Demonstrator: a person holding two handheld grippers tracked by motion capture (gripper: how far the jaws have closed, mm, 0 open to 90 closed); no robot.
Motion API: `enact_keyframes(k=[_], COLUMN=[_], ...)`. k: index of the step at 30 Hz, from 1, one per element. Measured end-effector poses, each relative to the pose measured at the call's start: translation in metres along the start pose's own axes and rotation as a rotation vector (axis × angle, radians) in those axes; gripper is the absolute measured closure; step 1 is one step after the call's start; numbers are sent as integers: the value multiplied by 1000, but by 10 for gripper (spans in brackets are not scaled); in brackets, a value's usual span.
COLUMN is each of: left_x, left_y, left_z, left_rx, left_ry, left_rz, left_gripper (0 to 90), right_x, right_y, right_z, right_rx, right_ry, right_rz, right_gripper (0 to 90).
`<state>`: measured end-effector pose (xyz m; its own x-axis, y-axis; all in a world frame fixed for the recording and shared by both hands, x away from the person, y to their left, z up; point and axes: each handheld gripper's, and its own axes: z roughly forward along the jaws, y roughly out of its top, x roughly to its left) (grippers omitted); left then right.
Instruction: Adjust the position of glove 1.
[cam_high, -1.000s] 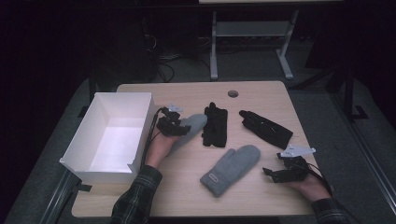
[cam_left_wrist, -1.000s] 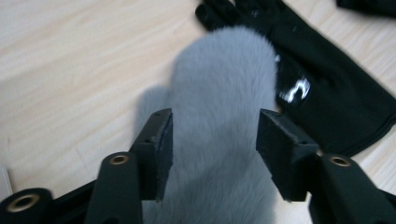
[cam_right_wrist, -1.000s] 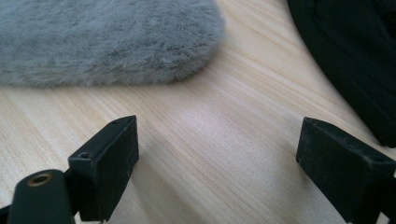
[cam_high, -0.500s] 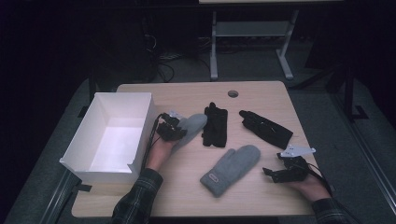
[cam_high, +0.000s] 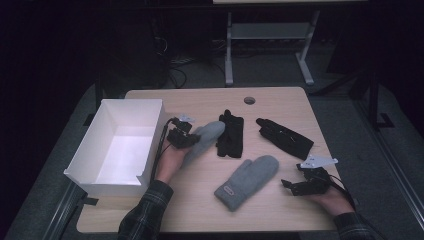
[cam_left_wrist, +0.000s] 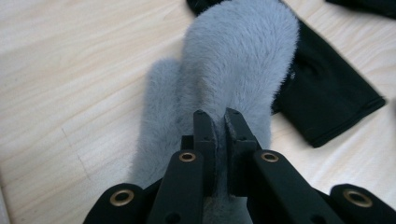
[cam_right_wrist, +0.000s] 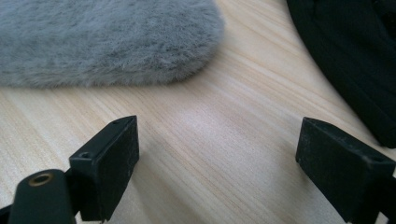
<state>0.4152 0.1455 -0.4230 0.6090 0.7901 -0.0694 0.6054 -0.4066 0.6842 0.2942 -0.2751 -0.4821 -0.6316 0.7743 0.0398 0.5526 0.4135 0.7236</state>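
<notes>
A: What's the left gripper (cam_left_wrist: 218, 122) doing rn?

B: Its fingers (cam_left_wrist: 204, 135) have just been closing and are now pinching a fold of the grey fuzzy mitten (cam_left_wrist: 233, 60) betw. them, at the cuff end. In the high view that gripper (cam_high: 186, 138) is sitting just right of the white box (cam_high: 85, 150), w/ the mitten (cam_high: 206, 136) lying on the wooden surface (cam_high: 200, 102) and pointing away from the person.

A: Anything touching the mitten?

B: Its tip is overlapping the edge of a black glove (cam_left_wrist: 327, 100) beside it; same glove (cam_high: 231, 134) is lying mid-surface in the high view.

A: And the right gripper (cam_right_wrist: 217, 158)?

B: Fingers (cam_right_wrist: 109, 154) standing wide apart, nothing betw. them, just bare wood. It's sitting in the hand at the near right of the surface (cam_high: 292, 186), jaws pointing toward the 2nd grey mitten (cam_high: 247, 180), close to it but not touching. In the right gripper view that mitten's rounded end (cam_right_wrist: 107, 42) is lying ahead, w/ another black glove (cam_right_wrist: 345, 60) off to the side; that's the one (cam_high: 285, 137) lying farther back on the right.
</notes>
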Motion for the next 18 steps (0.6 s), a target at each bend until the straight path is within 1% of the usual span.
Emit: enact_keyframes(k=[2,3,4,5,6,7,8,9,10,12,14,15,16,17,18], left_x=[-4,-5,-7,-8,-9,-10,-10,-11,-11,-13,-15,-15,-15,-15,-16], left_y=[3,4,5,6,7,8,9,10,10,11,11,11,11,11,12], left_z=[-6,-9,-12,-15,-18,-21,-24,-25,-27,-29,-30,-30,-31,-31,-32], left_rx=[-7,-13,-17,-21,-28,-39,-36,-40,-41,-44,-49,-49,-50,-50,-55], left_ry=[-7,-12,-18,-25,-34,-40,-46,-51,-59,-73,-81,-85,-87,-87,-94], left_rz=[8,12,12,15,14,7,18,14,11,10,13,12,13,13,6], left_gripper=[854,854,854,854,854,854,854,854,854,854,854,854,854,854,854], right_x=[0,0,1,2,3,4,6,9,13,20,28,32,36,36,45], right_y=[0,0,0,1,2,4,6,8,10,14,16,18,19,19,22], right_z=[0,0,-1,-3,-4,-6,-8,-10,-11,-11,-8,-5,-3,-3,2], right_rx=[2,3,-2,4,4,-5,-15,-23,-30,-27,-19,-13,-6,-6,4], right_ry=[-2,-1,3,8,26,50,68,95,121,181,236,263,286,286,324], right_rz=[1,-3,-2,-8,-12,-15,-38,-43,-60,-80,-109,-115,-120,-120,-140], right_gripper=[134,147,180,253,336,425,504,595,680,791,861,887,900,900,900])
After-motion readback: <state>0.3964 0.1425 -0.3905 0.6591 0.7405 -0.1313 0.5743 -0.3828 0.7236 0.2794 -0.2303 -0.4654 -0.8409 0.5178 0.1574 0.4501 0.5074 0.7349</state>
